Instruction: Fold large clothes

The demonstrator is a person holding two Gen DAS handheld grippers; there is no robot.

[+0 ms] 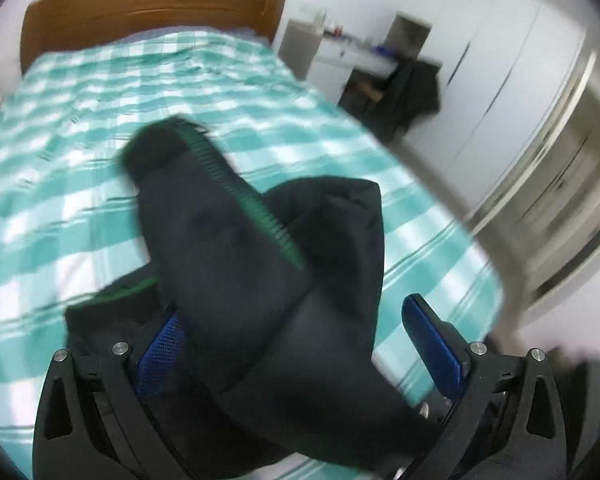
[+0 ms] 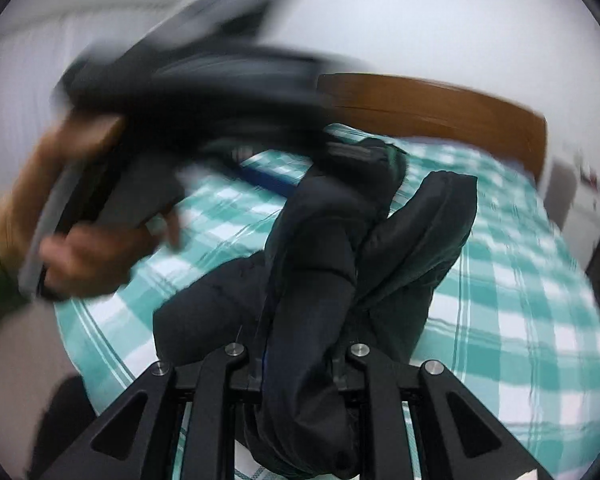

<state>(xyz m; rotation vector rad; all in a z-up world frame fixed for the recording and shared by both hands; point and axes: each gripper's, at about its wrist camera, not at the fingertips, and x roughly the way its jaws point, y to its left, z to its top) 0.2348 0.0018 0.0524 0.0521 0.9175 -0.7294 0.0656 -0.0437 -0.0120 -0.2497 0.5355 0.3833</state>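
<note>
A dark padded jacket [image 1: 228, 248] with a green ribbed cuff [image 1: 240, 188] lies bunched on the teal-and-white checked bed [image 1: 100, 92]. My left gripper [image 1: 296, 320] stands wide open over it. Fabric drapes between the blue pads and covers part of the left pad [image 1: 160, 352]. The right pad [image 1: 432, 344] is clear of the cloth. In the right wrist view my right gripper [image 2: 300, 360] is shut on a fold of the jacket [image 2: 324, 264], which rises from between its fingers. A person's hand [image 2: 88, 256], heavily blurred, grips the other tool at the left.
A brown wooden headboard [image 1: 152, 8] closes the far end of the bed. Right of the bed stand a small grey unit [image 1: 300, 44], a desk and chair hung with a dark garment [image 1: 412, 92], and white wardrobe doors [image 1: 500, 80]. The mattress edge [image 1: 480, 248] runs close on the right.
</note>
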